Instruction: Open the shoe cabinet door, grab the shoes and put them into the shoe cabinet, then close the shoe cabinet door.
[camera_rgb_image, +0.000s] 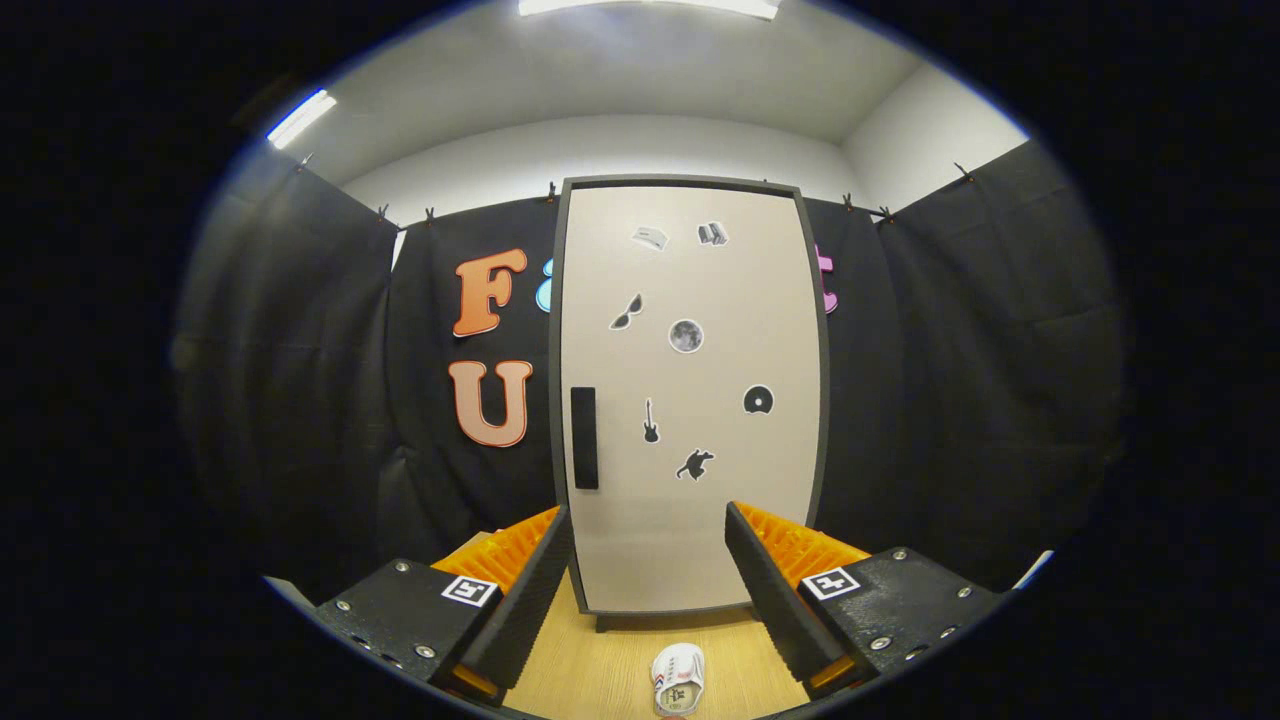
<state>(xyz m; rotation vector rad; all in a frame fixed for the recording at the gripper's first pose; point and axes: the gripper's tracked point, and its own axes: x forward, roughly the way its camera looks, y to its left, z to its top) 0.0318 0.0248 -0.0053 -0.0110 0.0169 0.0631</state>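
Jaws spread wide and holding nothing: my gripper (648, 585) hangs back from everything, its two ribbed fingers (530, 590) framing the lower part of the cabinet ahead.

Between the fingers, low and nearest to me, a small white shoe (678, 678) with a red and blue mark lies on the pale wooden worktop (590, 665), toe pointing toward the cabinet. I can make out one shoe; whether a second lies beside it I cannot tell. It sits just in front of the cabinet, I judge so that it can go straight in once the way is open.

Beyond the shoe stands the shoe cabinet (690, 610), tall and beige in a dark frame, its door (690, 520) flush and shut. A black handle (584, 437) runs upright along the door's left edge, which suggests hinges on the right and a swing away from that side. Small black stickers dot the door panel.

My jaws are wide, I judge, because the handle comes first: nothing of the task is done yet, and I sit centred and well apart from the door, needing to shift toward the handle before pulling.
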